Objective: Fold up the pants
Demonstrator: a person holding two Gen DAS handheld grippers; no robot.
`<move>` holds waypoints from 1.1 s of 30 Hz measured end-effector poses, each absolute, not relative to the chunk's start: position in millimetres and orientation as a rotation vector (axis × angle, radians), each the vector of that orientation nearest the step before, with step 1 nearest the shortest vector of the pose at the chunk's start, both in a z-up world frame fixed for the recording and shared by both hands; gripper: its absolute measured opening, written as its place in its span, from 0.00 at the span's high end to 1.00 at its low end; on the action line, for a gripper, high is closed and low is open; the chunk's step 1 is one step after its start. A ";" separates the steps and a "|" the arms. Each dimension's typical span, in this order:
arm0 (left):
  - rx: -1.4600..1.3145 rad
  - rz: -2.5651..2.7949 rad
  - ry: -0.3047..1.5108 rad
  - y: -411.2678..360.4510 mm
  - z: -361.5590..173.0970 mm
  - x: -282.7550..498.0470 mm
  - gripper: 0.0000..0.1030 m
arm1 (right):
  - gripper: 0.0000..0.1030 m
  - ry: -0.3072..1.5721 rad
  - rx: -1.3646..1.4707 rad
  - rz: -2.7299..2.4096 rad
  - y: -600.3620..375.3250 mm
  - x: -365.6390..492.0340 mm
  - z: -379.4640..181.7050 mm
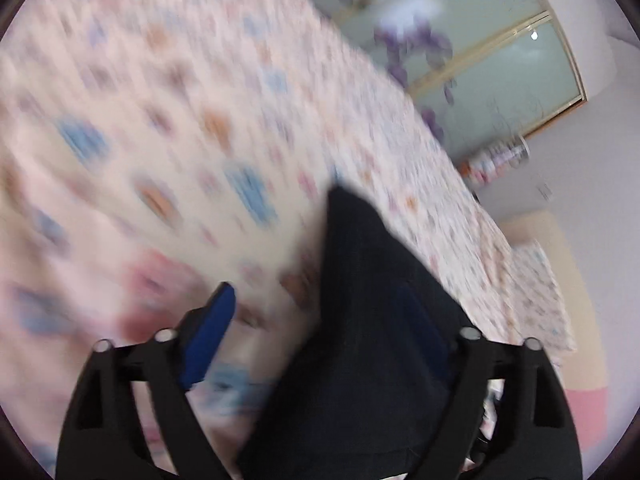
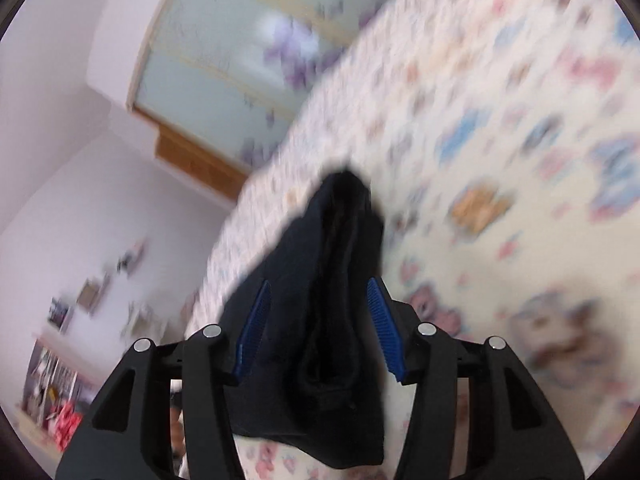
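The black pants [image 1: 360, 320] hang bunched over a bed with a patterned sheet [image 1: 160, 140]. In the left wrist view the cloth drapes over the right blue pad and fills the right part of the gap of my left gripper [image 1: 320, 312]; the left pad [image 1: 212, 332] stands apart from the cloth, jaws wide. In the right wrist view a thick bunch of the pants [image 2: 332, 300] sits between the blue pads [image 2: 384, 332] of my right gripper [image 2: 320, 312], with both pads against the cloth. Both views are motion-blurred.
The sheet [image 2: 500, 160] covers most of both views. A glass wardrobe door with purple flowers [image 1: 480, 60] stands beyond the bed; it also shows in the right wrist view [image 2: 240, 60]. Shelves with small items [image 2: 60, 380] line the wall.
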State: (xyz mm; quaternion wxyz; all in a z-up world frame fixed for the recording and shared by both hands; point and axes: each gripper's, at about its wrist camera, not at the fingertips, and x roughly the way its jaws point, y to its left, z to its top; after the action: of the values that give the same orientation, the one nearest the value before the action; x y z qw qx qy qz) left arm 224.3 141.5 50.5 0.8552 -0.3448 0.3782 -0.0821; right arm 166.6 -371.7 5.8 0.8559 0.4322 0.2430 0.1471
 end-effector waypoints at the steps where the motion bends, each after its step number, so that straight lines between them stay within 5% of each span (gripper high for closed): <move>1: -0.678 -0.173 0.754 141.5 64.3 215.7 0.16 | 0.49 0.443 0.875 0.311 -370.2 156.8 18.8; 3: -0.600 -0.221 0.706 130.6 84.0 202.9 0.09 | 0.48 0.381 0.799 0.371 -358.4 150.5 40.0; 7: -0.496 -0.375 0.684 88.7 99.4 192.0 0.02 | 0.23 0.347 0.672 0.441 -324.7 142.2 63.9; 13: -0.387 -0.397 0.780 38.3 68.8 199.4 0.02 | 0.20 0.418 0.570 0.457 -306.8 151.0 56.2; 17: -0.464 -0.401 0.885 43.7 18.6 220.1 0.02 | 0.16 0.639 0.549 0.405 -300.2 167.7 9.8; 27: -0.227 -0.305 0.792 23.5 33.4 187.5 0.02 | 0.15 0.573 0.571 0.399 -309.8 143.9 14.1; 30: -0.129 -0.236 0.731 26.4 49.3 156.3 0.02 | 0.01 0.496 0.515 0.263 -313.8 113.2 37.8; 33: -0.015 -0.153 0.636 30.9 66.0 117.3 0.02 | 0.01 0.396 0.428 0.157 -306.8 75.1 60.5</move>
State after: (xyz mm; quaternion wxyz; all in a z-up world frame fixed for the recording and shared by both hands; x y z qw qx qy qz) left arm 117.3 30.9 66.0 0.9469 -0.0072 0.3125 -0.0754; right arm 75.1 -306.8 60.5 0.9547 0.2109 0.1949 0.0774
